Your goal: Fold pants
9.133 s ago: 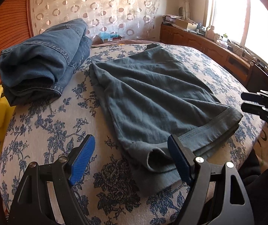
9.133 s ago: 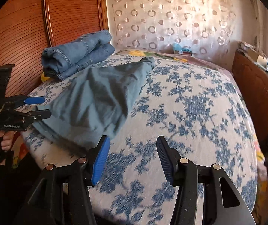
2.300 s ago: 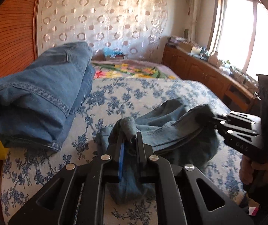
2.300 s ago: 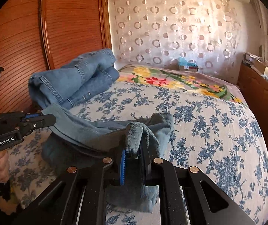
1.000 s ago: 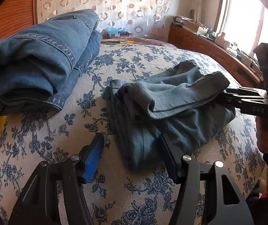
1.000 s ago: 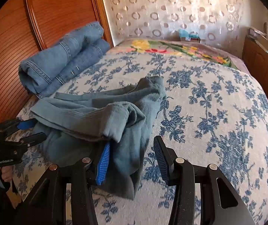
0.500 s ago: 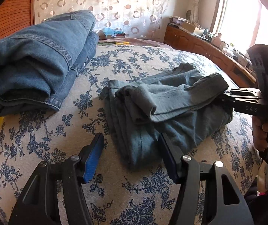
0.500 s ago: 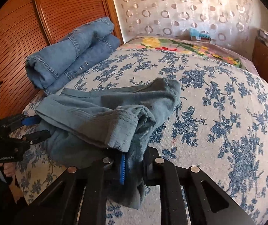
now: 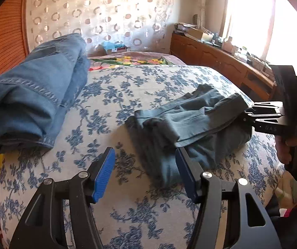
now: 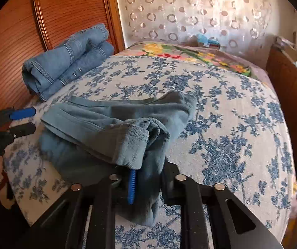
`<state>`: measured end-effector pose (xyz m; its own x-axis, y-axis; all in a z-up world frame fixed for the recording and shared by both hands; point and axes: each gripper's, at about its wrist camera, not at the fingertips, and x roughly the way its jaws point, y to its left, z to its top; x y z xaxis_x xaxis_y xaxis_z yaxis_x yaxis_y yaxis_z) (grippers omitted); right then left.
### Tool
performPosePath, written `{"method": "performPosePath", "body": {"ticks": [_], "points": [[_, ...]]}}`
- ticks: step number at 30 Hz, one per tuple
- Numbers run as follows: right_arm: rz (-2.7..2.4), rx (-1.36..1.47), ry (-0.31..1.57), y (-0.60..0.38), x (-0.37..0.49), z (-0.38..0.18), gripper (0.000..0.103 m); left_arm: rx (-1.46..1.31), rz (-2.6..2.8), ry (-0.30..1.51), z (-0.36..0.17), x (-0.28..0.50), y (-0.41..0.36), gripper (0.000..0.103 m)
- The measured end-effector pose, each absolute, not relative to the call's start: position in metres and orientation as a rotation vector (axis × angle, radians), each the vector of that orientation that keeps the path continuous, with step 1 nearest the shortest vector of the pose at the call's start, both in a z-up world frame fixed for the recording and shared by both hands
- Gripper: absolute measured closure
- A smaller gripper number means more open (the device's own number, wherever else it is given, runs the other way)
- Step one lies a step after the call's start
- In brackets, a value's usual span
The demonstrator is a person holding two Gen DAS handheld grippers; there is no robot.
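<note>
My left gripper (image 9: 145, 174), with its blue rubber pads, hung wide open near me. Nothing was squeezed between its two fingers. A near corner of the soft grey-blue pants (image 9: 192, 124) lay by its right pad (image 9: 184, 172).

My right gripper (image 10: 146, 182) had a thick fold of those pants between its fingers. Its jaws were opening a little, but the pads still pressed on the cloth. In the left camera I saw this gripper (image 9: 246, 116) at the right end of the pants, with a hand (image 9: 289, 149) under it.

The pants sat in a lumpy folded heap on the near part of the white bedspread with blue flowers (image 10: 221, 108).

Farther back on the left lay a rolled pile of blue denim jeans (image 10: 69, 58), well apart from the pants. It rested beside the brown ribbed wooden headboard (image 10: 71, 6). At the far end hung a pale curtain with ring shapes (image 10: 190, 10).
</note>
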<state>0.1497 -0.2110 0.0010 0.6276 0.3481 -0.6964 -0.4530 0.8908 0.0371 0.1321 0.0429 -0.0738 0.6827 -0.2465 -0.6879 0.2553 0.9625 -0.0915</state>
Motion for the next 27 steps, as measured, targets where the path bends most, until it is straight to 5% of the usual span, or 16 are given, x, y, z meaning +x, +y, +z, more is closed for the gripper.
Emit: {"method": "performPosePath", "body": {"ticks": [6, 27], "points": [[0.449, -0.247, 0.740, -0.203, 0.137, 0.003, 0.066, 0.096, -0.270, 0.831, -0.089, 0.150, 0.030, 0.042], [0.333, -0.131, 0.644, -0.223, 0.190, 0.023, 0.058, 0.094, -0.218, 0.814, -0.081, 0.210, 0.035, 0.042]]}}
